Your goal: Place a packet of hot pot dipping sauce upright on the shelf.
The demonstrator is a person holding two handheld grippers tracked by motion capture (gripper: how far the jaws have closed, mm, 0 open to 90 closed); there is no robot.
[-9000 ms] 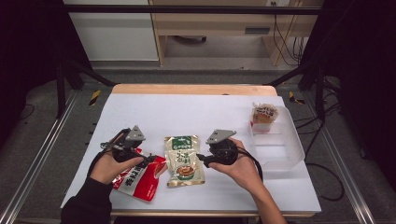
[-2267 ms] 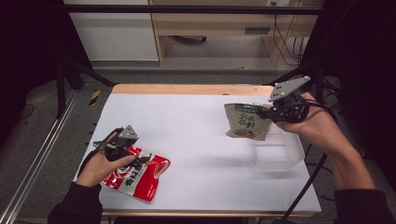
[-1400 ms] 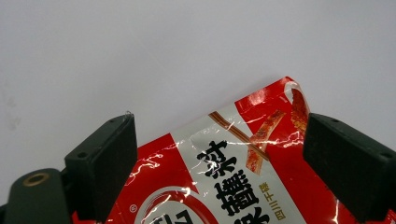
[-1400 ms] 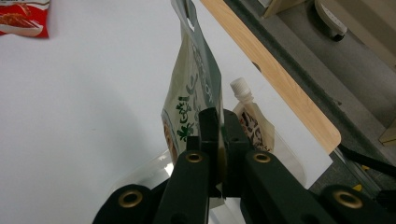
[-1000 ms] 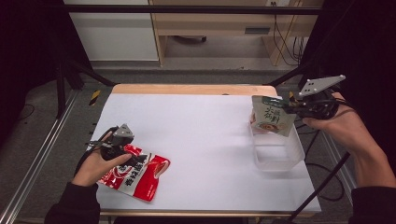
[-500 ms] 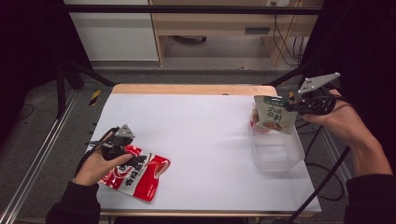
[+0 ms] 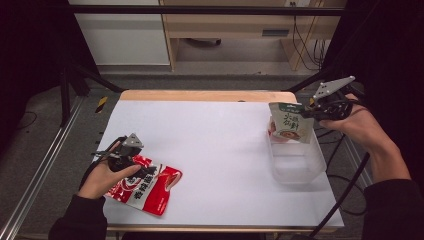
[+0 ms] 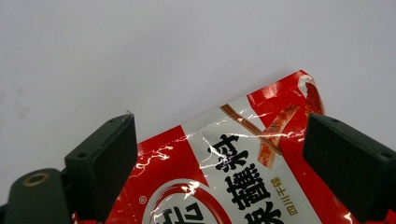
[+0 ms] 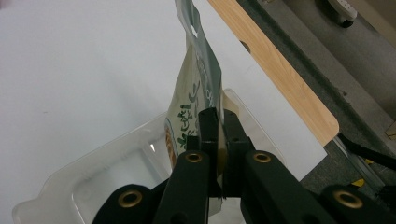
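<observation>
Your right tool (image 7: 314,111) pinches the green pouch (image 7: 291,122) by its edge, hanging it over the clear bin (image 7: 300,165); your left tool (image 8: 224,163) gapes wide, straddling the red pouch (image 8: 243,177).

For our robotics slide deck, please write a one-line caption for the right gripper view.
Right gripper pinches a green-and-cream foil snack pouch by its edge, above a clear plastic tub on the white table.

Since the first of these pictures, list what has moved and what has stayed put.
The right gripper took hold of the green packet that lay at the table's middle and carried it right, to hang over the far end of the clear bin. The left gripper stays open over the red packet, which shifted only slightly. The bin kept its place.
</observation>
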